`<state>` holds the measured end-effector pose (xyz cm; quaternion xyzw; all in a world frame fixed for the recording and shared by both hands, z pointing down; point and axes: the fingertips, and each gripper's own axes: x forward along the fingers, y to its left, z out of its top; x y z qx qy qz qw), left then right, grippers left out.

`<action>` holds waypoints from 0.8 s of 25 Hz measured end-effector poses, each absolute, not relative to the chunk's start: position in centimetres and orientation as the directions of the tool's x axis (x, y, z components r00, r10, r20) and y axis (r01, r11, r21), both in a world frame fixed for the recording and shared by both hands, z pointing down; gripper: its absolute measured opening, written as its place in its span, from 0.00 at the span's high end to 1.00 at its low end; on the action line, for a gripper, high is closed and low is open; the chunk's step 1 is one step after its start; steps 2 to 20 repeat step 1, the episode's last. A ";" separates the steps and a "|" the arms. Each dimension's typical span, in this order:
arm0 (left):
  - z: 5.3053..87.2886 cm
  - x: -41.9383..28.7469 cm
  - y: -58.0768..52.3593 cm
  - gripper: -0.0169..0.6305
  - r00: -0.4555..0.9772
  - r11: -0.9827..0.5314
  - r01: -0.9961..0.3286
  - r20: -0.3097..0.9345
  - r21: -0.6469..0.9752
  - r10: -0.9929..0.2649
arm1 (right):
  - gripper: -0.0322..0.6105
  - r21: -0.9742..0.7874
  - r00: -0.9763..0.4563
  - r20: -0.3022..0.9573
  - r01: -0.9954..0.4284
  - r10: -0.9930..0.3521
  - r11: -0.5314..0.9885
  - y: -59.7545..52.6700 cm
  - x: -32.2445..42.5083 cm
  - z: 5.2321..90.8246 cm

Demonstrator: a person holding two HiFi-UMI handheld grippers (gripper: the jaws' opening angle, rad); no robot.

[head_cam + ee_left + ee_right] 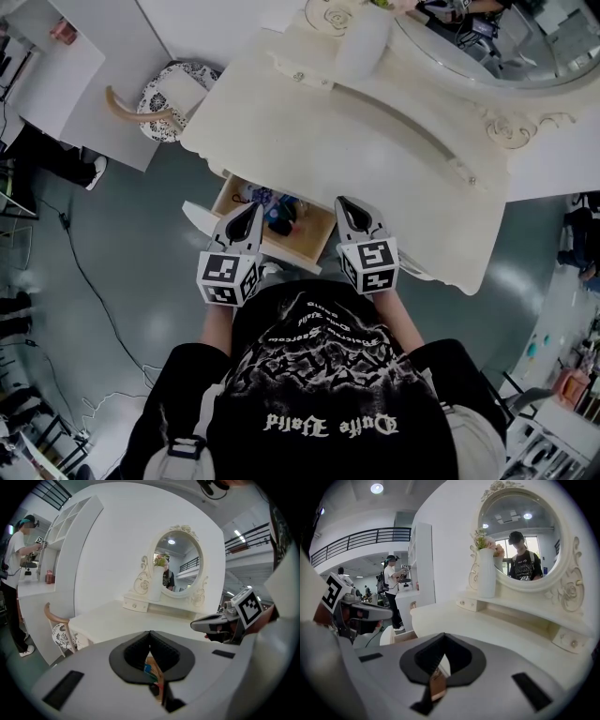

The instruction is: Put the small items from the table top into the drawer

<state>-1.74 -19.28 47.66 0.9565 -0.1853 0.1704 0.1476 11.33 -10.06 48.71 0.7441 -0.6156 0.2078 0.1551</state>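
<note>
The cream dressing table (375,159) has its drawer (314,232) pulled out, and several small colourful items (277,214) lie inside. No small items show on the table top. My left gripper (254,209) hovers over the drawer's left part with its jaws shut and nothing held. My right gripper (344,203) hangs over the drawer's right end, jaws also shut and empty. In the left gripper view the gripper's (150,633) tips meet, with drawer contents (151,671) showing below them. In the right gripper view the gripper's (443,635) tips meet too.
A white vase (361,42) and a round mirror (487,47) stand at the table's back. A chair with a patterned seat (169,98) sits left of the table. Another person (391,590) stands by white shelving further off.
</note>
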 end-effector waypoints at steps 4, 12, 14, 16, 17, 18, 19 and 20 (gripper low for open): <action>47.7 -1.7 -19.3 0.95 0.873 -0.887 -0.406 0.382 0.221 -0.304 | 0.94 -0.024 0.155 0.502 -0.981 -0.851 -0.193 -10.1 11.3 48.8; 47.7 -1.7 -19.3 0.95 0.873 -0.887 -0.406 0.382 0.221 -0.304 | 0.94 -0.024 0.155 0.502 -0.981 -0.851 -0.193 -10.1 11.3 48.8; 47.7 -1.7 -19.3 0.95 0.873 -0.887 -0.406 0.382 0.221 -0.304 | 0.94 -0.024 0.155 0.502 -0.981 -0.851 -0.193 -10.1 11.3 48.8; 47.7 -1.7 -19.3 0.95 0.873 -0.887 -0.406 0.382 0.221 -0.304 | 0.94 -0.024 0.155 0.502 -0.981 -0.851 -0.193 -10.1 11.3 48.8; 47.7 -1.7 -19.3 0.95 0.873 -0.887 -0.406 0.382 0.221 -0.304 | 0.94 -0.024 0.155 0.502 -0.981 -0.851 -0.193 -10.1 11.3 48.8; 47.7 -1.7 -19.3 0.95 0.873 -0.887 -0.406 0.382 0.221 -0.304 | 0.94 -0.024 0.155 0.502 -0.981 -0.851 -0.193 -10.1 11.3 48.8; 47.7 -1.7 -19.3 0.95 0.873 -0.887 -0.406 0.382 0.221 -0.304 | 0.94 -0.024 0.155 0.502 -0.981 -0.851 -0.193 -10.1 11.3 48.8; 47.7 -1.7 -19.3 0.95 0.873 -0.887 -0.406 0.382 0.221 -0.304 | 0.94 -0.024 0.155 0.502 -0.981 -0.851 -0.193 -10.1 11.3 48.8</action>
